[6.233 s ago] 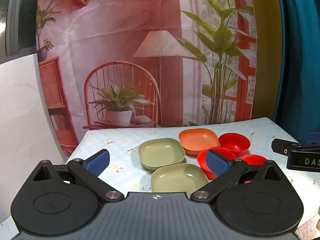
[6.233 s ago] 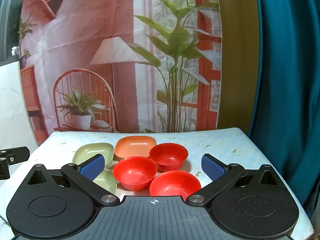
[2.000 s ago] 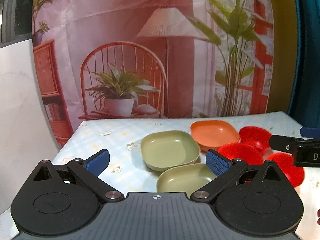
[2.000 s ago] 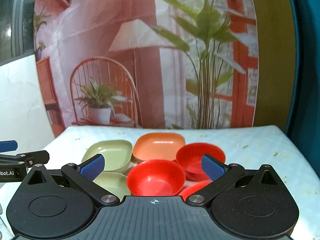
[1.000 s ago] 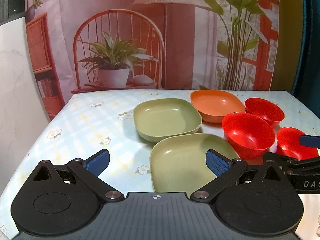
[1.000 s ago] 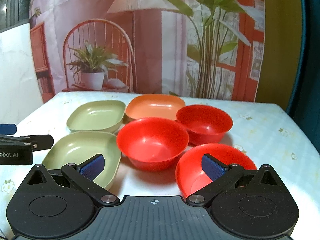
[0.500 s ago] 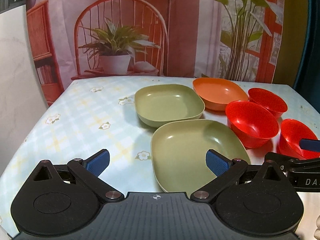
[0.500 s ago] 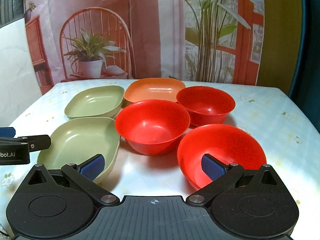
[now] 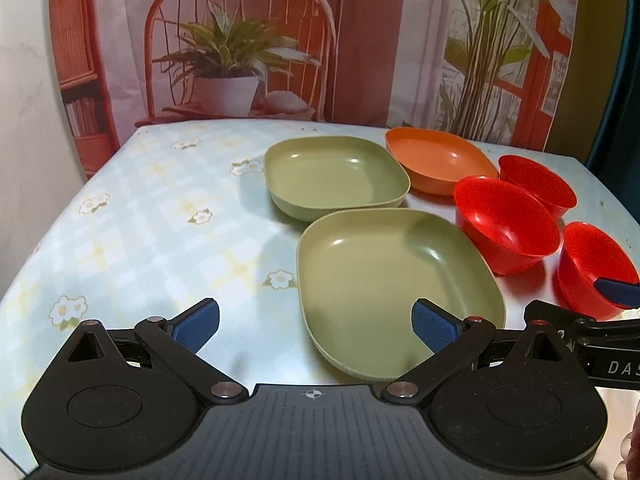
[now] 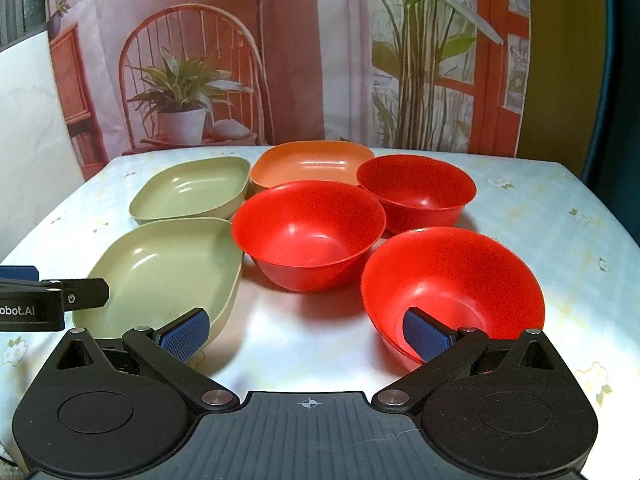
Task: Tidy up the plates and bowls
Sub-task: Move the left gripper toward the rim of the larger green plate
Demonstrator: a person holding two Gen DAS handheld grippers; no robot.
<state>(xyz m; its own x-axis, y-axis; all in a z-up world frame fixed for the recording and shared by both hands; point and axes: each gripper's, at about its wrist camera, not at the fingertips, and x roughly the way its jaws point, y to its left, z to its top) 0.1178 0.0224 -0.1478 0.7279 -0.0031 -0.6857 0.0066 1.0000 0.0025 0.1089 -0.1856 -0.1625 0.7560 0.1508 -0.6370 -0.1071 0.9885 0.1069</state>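
Note:
Two green square plates stand on the table: the near one (image 9: 396, 280) (image 10: 160, 276) and the far one (image 9: 336, 176) (image 10: 192, 192). An orange plate (image 9: 436, 160) (image 10: 312, 168) lies behind them. Three red bowls stand to the right: the middle one (image 9: 504, 220) (image 10: 308, 232), the far one (image 9: 538, 188) (image 10: 416, 190) and the near one (image 9: 592, 268) (image 10: 452, 284). My left gripper (image 9: 316, 326) is open at the near green plate's front left edge. My right gripper (image 10: 306, 336) is open, its right finger inside the near red bowl's rim.
The table (image 9: 140, 220) has a pale checked cloth with flowers. A printed backdrop (image 9: 320, 40) hangs behind it and a white panel (image 10: 24, 120) stands at the left. Bare cloth lies left of the plates and right of the bowls (image 10: 560, 216).
Both grippers have moved forward and down toward the dishes. The near green plate and the near red bowl now sit at the fingertips. The dishes have not moved.

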